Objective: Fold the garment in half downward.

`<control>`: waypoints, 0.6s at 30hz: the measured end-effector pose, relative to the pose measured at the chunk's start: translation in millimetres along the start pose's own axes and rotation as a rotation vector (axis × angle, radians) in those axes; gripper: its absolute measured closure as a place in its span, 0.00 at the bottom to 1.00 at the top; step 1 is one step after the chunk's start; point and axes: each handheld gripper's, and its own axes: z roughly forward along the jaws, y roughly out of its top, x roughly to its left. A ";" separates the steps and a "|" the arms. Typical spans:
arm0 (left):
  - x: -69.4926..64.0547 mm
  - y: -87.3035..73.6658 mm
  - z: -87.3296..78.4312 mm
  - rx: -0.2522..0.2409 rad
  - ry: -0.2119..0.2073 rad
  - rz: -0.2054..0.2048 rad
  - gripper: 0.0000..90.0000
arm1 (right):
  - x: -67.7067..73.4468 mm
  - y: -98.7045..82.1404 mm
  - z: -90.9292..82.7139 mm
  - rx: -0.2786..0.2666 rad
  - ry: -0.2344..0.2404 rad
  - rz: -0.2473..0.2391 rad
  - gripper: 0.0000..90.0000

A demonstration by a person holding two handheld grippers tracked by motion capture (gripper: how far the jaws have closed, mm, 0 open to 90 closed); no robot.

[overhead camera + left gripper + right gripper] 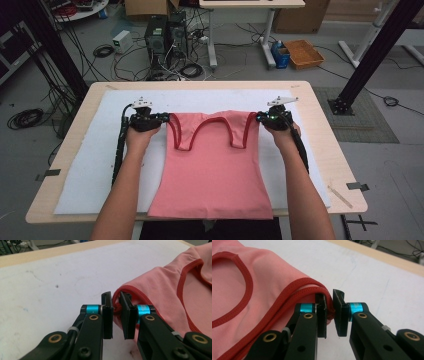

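We see a pink tank top (212,170) lying on the white mat (85,170) that covers the wooden table (320,145), its hem at the table's near edge and its dark red straps folded back onto its chest. We hold the left gripper (166,119) at the top's left shoulder edge; in the left gripper view its jaws pinch the bunched red trim (117,308) between them. We hold the right gripper (258,118) at the top's right shoulder edge, and in the right gripper view its jaws pinch the red binding (329,307) of that edge. The shirt's gripped corners are raised slightly off the mat, while the shirt's body lies flat.
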 end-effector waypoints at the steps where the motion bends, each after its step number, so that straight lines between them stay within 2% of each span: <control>1: 1.1 3.4 0.9 -0.009 0.001 0.003 0.90 | -2.2 3.2 0.6 -0.003 -0.005 0.000 0.92; 6: 8.9 20.0 3.8 -0.035 -0.007 -0.010 0.90 | -12.6 17.9 3.3 -0.017 -0.023 0.012 0.92; 8: 10.3 23.8 5.6 -0.025 -0.010 0.000 0.90 | -12.9 22.4 3.4 -0.039 -0.026 0.013 0.92; 13: 8.7 21.5 4.7 -0.025 -0.028 0.008 0.90 | -10.3 21.4 5.1 -0.036 -0.003 -0.001 0.92; 15: 6.8 16.1 2.7 -0.024 -0.039 0.007 0.90 | -8.1 18.3 4.4 -0.013 0.013 -0.013 0.92; 18: 4.6 12.0 0.7 -0.029 -0.041 0.011 0.90 | -4.3 14.5 -0.1 -0.043 0.021 -0.014 0.92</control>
